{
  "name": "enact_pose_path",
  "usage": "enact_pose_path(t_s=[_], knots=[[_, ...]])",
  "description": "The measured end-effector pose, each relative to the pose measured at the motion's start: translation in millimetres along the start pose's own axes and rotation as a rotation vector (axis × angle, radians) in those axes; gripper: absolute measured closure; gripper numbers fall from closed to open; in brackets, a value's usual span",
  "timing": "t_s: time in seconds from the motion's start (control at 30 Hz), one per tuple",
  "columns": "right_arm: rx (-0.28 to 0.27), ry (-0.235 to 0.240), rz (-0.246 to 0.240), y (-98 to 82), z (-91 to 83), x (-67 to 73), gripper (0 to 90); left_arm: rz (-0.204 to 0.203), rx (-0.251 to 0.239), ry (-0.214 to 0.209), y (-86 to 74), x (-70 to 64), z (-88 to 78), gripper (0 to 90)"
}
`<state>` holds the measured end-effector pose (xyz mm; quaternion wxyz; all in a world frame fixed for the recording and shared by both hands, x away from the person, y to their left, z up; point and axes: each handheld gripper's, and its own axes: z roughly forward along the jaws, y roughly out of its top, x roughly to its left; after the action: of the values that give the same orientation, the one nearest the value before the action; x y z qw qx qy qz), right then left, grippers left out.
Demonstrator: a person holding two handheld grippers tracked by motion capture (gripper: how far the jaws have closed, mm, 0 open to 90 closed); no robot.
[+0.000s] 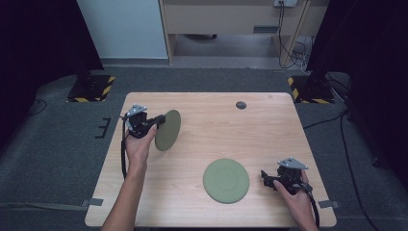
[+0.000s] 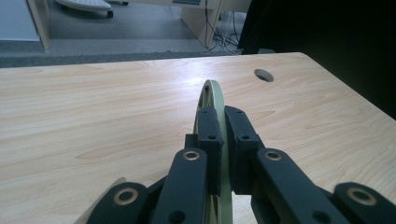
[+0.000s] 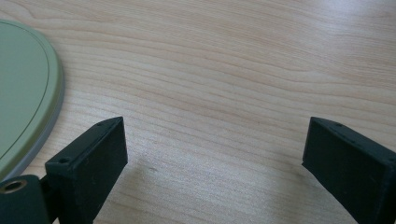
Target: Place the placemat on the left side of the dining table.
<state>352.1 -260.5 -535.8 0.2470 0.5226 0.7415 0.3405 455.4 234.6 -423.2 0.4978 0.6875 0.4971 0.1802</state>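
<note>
- A green plate (image 1: 168, 130) was held up off the table, tilted on edge, over the left rear part of the tabletop.
- The left gripper (image 1: 153, 121) pinched this plate by its rim; in the left gripper view the two black jaws were pressed onto the thin rim from either side, and the plate (image 2: 211, 95) ran straight away from the camera, edge on.
- The person's left hand (image 1: 139, 147) gripped the body of that gripper, with the forearm coming in from the bottom edge of the high view.
- A second green plate (image 1: 226, 180) lay flat on the table nearer the person, right of the middle, well apart from the held one.
- The right gripper (image 1: 265, 177) lay low near the table's right front corner, just beside the flat plate and pointing toward it, not touching it.
- Its jaws were spread wide with nothing between them; in the right gripper view bare wood showed in the gap, and the rim of the flat plate (image 3: 28, 93) lay at the left.
- The right hand (image 1: 296, 202) held that gripper from behind.
- The table (image 1: 269, 130) was light wood with visible grain, with a round dark hole (image 1: 241, 105) near its far edge.
- Grey carpet (image 1: 57, 139) surrounded the table.
- Two black stands with yellow and black striped bases (image 1: 91, 89) stood at the far corners.
- Behind them were a pale wooden desk (image 1: 231, 17) and loose cables (image 1: 293, 53) on the floor.
</note>
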Motion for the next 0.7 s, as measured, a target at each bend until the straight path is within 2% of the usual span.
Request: enact_pose_path(t_s=[0.4,0.7], knots=[[0.001,-0.002,0.0,0.0,0.0,0.1,6.7,-0.037,-0.014,0.035,-6.7,22.1,-10.4,85.4],[0.001,-0.002,-0.001,-0.1,0.0,0.2,6.7,-0.042,-0.01,0.057,-9.4,31.1,-13.8,85.3]])
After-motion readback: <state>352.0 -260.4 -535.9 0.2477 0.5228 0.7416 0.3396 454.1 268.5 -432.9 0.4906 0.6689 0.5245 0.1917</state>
